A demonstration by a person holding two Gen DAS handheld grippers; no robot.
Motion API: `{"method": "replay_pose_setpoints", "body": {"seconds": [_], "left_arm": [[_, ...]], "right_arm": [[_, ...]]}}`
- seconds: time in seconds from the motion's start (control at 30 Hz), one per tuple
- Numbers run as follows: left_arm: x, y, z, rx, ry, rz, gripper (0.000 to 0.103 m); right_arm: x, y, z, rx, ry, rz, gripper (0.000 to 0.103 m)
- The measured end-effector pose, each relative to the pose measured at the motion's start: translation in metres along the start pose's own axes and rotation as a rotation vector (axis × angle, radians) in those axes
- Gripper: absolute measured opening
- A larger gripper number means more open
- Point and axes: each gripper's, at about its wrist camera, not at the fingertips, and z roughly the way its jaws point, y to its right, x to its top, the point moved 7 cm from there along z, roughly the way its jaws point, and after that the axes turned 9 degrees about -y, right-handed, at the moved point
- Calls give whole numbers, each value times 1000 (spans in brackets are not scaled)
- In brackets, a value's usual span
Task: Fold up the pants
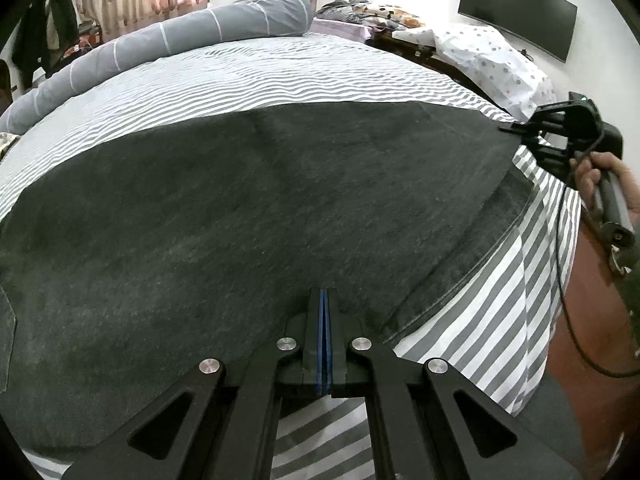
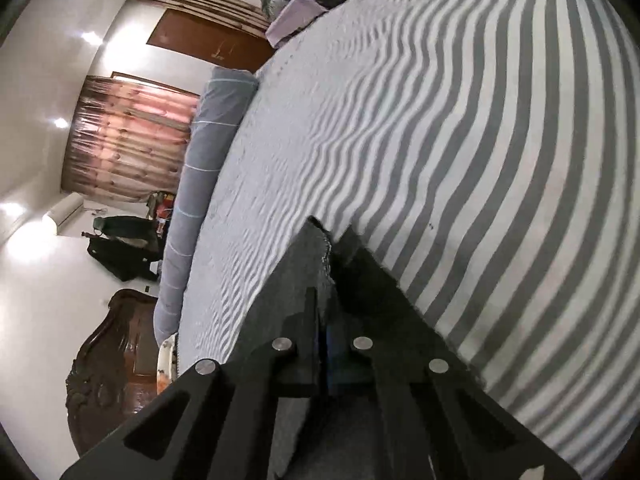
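Dark grey pants (image 1: 248, 216) lie spread flat across the striped bed (image 1: 248, 76). My left gripper (image 1: 323, 296) is shut on the pants' near edge, blue pads pressed together. My right gripper (image 1: 510, 128) shows at the right of the left wrist view, shut on the far corner of the pants near the hem. In the right wrist view the right gripper (image 2: 326, 280) is shut on a frayed corner of the dark grey pants (image 2: 296, 276), held over the striped sheet (image 2: 480, 140).
A long grey bolster (image 1: 160, 44) lies along the far side of the bed. A spotted pillow (image 1: 492, 64) and piled clothes (image 1: 360, 10) sit at the far right corner. A black monitor (image 1: 516, 12) hangs on the wall. The bed edge drops off at right toward a brown floor (image 1: 592, 320).
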Motion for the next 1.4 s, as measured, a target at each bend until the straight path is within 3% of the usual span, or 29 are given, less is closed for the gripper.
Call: {"method": "replay_pose_setpoints", "body": {"seconds": [0.27, 0.5, 0.73, 0.83, 0.97, 1.1, 1.2, 1.3, 1.4], "left_arm": [[-6, 4, -12, -70, -23, 45, 0], [-14, -5, -12, -112, -70, 50, 0], [-8, -15, -26, -133, -54, 49, 0], [1, -14, -31, -176, -33, 29, 0], [12, 1, -19, -179, -52, 89, 0], [5, 16, 5, -190, -121, 110, 0], [-2, 19, 4, -217, -120, 116, 0], [-5, 18, 5, -238, -128, 97, 0], [-6, 18, 5, -241, -132, 85, 0]], "right_arm": [[-12, -30, -40, -59, 52, -93, 4], [-26, 27, -11, -272, -10, -58, 3], [-21, 25, -16, -303, 29, -76, 1], [-17, 29, -29, -288, 51, -28, 1], [-16, 37, -25, -310, 25, -40, 2], [-4, 39, -44, -318, 66, -12, 9], [6, 34, -52, -295, 66, -33, 13], [15, 17, -39, -224, -22, -74, 36], [20, 7, -20, -205, -94, -95, 37]]}}
